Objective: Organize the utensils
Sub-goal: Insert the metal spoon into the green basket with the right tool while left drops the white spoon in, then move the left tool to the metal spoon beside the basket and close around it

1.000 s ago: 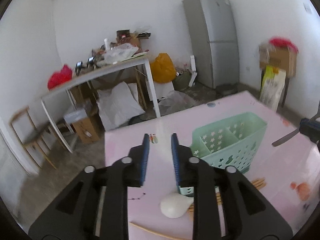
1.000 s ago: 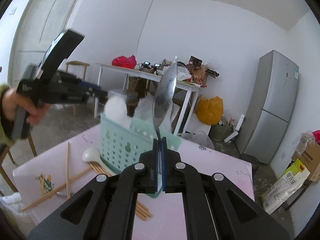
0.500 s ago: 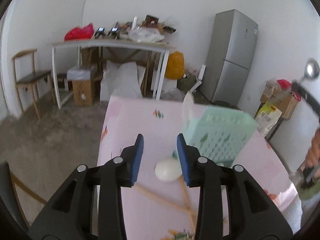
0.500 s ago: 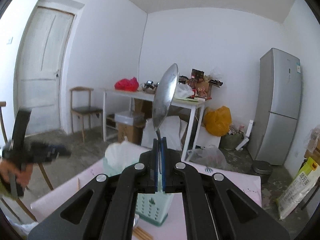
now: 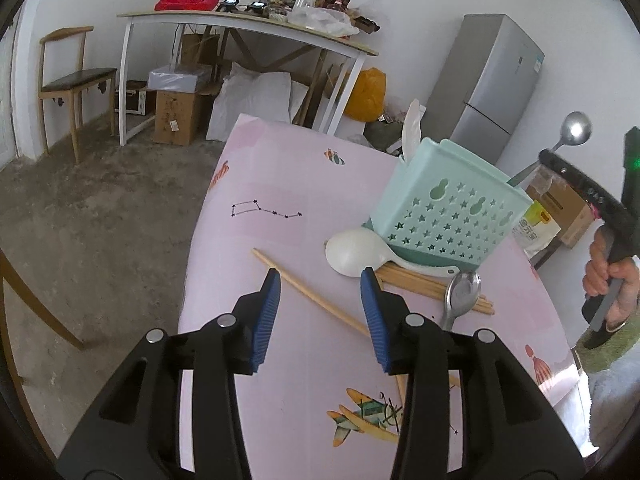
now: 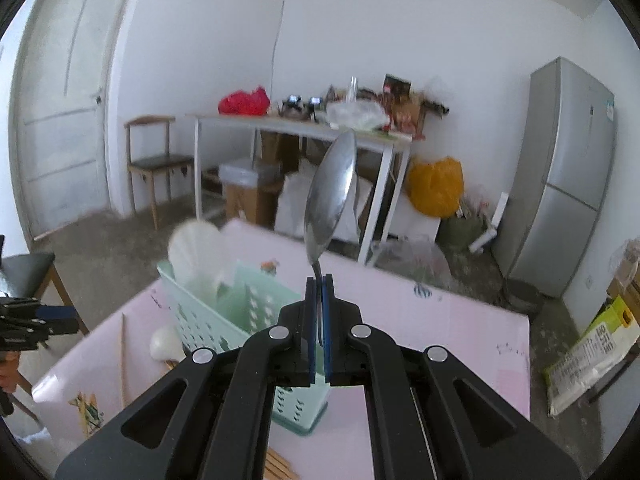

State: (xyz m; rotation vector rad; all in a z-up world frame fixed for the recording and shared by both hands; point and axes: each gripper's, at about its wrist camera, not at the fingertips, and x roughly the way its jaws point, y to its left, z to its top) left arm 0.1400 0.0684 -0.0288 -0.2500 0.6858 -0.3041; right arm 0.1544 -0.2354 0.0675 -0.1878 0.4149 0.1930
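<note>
Sorting is well under way: we have the right gripper [image 6: 319,280] clamped tight on the handle of a metal spoon [image 6: 330,196], its bowl standing up above the jaws, and we hold it over the mint-green utensil basket [image 5: 448,216] on the pink table [image 5: 288,184]. A white spoon [image 5: 412,128] already stands in the basket's far compartment. Our next move with this hand, as we judge it, is to tip the metal spoon handle-down and lower it into a free compartment before letting go; which one is free we cannot tell from here

Our left gripper [image 5: 320,292] holds nothing. Its jaws have just been opening and now stand about half apart over the table, with a single chopstick [image 5: 312,292] lying on the cloth below and between them. Just beyond lie a white rice paddle [image 5: 356,252] against the basket's foot, a bundle of chopsticks [image 5: 432,288] under it, and a second metal spoon [image 5: 460,292] across the bundle. We judge the lone chopstick to be the next pick: we must come down low, straddle the thin stick squarely and close without skidding it across the cloth
</note>
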